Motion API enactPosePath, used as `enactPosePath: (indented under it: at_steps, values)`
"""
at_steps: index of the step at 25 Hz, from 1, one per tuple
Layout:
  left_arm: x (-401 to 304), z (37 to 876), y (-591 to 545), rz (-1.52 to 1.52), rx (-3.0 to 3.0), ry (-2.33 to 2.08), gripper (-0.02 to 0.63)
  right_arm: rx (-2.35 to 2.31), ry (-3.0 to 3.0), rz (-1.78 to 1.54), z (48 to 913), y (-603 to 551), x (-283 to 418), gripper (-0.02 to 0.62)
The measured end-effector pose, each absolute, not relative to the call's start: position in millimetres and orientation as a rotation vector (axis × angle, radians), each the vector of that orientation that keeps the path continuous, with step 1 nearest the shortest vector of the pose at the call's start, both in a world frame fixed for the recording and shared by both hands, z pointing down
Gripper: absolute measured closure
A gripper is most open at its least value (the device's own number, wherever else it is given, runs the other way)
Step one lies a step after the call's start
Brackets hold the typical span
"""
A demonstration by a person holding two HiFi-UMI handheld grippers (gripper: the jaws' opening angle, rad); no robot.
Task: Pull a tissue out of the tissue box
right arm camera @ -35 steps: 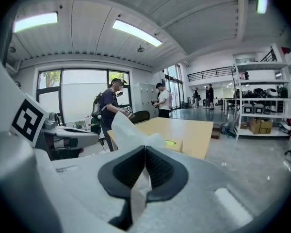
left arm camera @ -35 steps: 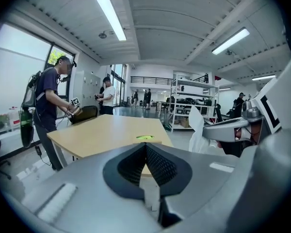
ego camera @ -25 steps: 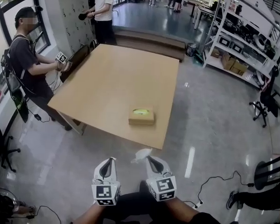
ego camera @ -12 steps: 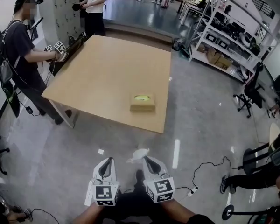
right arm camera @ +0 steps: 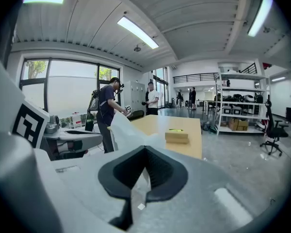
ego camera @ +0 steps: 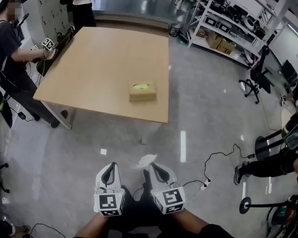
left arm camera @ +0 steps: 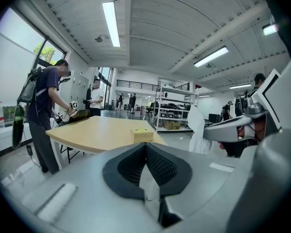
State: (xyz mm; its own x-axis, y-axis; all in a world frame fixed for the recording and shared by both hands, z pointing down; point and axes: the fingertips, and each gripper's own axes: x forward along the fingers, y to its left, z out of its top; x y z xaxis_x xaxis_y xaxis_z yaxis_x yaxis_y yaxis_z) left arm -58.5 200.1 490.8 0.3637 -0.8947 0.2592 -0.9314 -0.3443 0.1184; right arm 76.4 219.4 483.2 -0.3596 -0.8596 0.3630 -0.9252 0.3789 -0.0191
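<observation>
The right gripper (ego camera: 152, 168), low in the head view, has its jaws pressed together on a white tissue (ego camera: 145, 160) that sticks up past the tips. Beside it, the left gripper (ego camera: 108, 170) is closed with nothing in it. The tissue box (ego camera: 142, 91) sits well apart, above centre, near the wooden table's (ego camera: 89, 63) lower-right edge.
</observation>
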Motion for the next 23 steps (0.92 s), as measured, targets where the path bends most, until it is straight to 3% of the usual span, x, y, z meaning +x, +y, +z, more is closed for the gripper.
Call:
enactPosePath:
  at_steps: [23]
  values:
    - [-39, 507, 233, 0.195, 2.414, -1.600, 0.588, 1.641, -2.330, 0.272, 493, 255, 98, 0.601]
